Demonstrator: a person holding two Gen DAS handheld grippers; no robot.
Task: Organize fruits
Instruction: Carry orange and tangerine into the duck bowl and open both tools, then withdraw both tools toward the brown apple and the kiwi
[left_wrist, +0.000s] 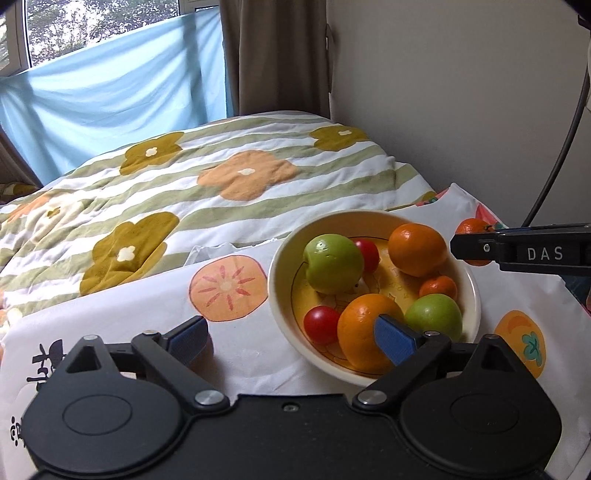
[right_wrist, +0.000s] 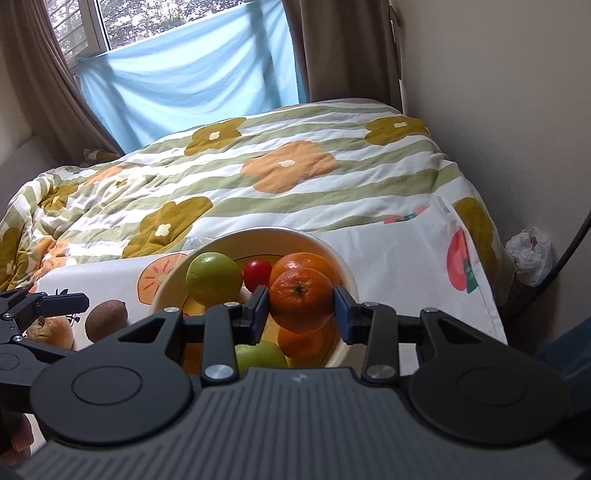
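You had one bowl (left_wrist: 280, 295) in front of you. In it, from the left wrist view, lay two green apples (left_wrist: 332, 264), two oranges (left_wrist: 417, 249), two red tomatoes (left_wrist: 320, 325) and one small mandarin (left_wrist: 439, 287). A second mandarin (right_wrist: 300, 299) sat between your right gripper's pads. Outside the bowl, in the right wrist view, you had one brown kiwi (right_wrist: 106, 319) and one more yellowish fruit (right_wrist: 51, 330), partly hidden. Two grippers were in use.
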